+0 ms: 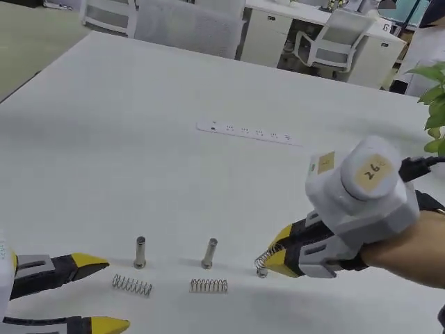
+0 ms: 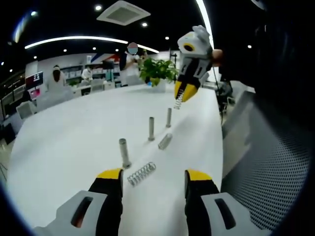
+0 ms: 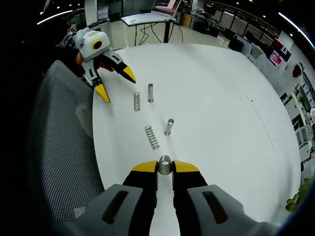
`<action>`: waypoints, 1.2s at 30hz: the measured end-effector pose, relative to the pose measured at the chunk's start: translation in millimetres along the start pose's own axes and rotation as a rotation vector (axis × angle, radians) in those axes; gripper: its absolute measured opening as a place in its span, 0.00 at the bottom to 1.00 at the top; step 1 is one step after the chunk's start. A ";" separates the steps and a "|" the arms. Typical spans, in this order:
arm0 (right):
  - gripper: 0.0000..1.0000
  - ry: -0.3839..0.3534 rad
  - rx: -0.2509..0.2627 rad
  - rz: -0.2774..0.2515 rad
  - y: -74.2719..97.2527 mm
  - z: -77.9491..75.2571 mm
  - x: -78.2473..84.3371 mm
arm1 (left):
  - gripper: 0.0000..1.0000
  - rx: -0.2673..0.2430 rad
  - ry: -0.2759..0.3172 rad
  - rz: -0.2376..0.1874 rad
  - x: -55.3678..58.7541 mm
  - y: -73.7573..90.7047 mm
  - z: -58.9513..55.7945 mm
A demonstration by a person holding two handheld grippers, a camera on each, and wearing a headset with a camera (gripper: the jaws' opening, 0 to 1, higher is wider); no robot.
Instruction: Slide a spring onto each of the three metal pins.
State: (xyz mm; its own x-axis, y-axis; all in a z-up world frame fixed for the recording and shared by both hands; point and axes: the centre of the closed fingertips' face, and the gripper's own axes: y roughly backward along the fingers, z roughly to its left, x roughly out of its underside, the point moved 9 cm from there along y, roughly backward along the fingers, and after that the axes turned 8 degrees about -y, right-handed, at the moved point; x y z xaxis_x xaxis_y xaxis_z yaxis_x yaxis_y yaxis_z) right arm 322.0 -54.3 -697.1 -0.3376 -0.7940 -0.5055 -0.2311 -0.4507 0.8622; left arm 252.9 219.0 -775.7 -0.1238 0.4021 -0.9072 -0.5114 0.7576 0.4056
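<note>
White table [image 1: 208, 83]: the parts row runs along the near edge, with wide bare top beyond out to the power strip [image 1: 249, 132]. Three short smooth steel pins stand upright: left pin [image 1: 140, 252], middle pin [image 1: 209, 253], third pin [image 2: 169, 118]. Two wire coils lie flat just in front, left spring [image 1: 132, 284] and middle spring [image 1: 208, 285]. Right gripper [image 1: 278, 259] is angled down, yellow tips clamped on the third spring [image 1: 263, 259] at the third pin. Left gripper [image 2: 153, 177] is low and level, jaws apart, pointing along the row
</note>
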 end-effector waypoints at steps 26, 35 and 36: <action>0.08 -0.020 0.051 0.091 -8.0 -29.4 5.9 | 0.47 -0.008 0.003 0.011 0.9 2.5 -0.4; 0.08 -0.013 0.036 0.125 -19.1 -32.1 8.3 | 0.47 -0.002 -0.001 0.015 0.2 1.0 -1.3; 0.08 -0.012 0.035 0.130 -20.4 -32.7 8.6 | 0.47 -0.001 -0.002 0.015 0.1 1.0 -1.4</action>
State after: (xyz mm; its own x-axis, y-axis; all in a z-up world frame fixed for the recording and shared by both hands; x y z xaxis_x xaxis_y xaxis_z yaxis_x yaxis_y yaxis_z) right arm 353.6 -65.3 -718.0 -0.3781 -0.8397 -0.3899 -0.2165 -0.3293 0.9191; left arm 251.2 219.1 -775.6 -0.1296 0.4148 -0.9007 -0.5107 0.7507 0.4192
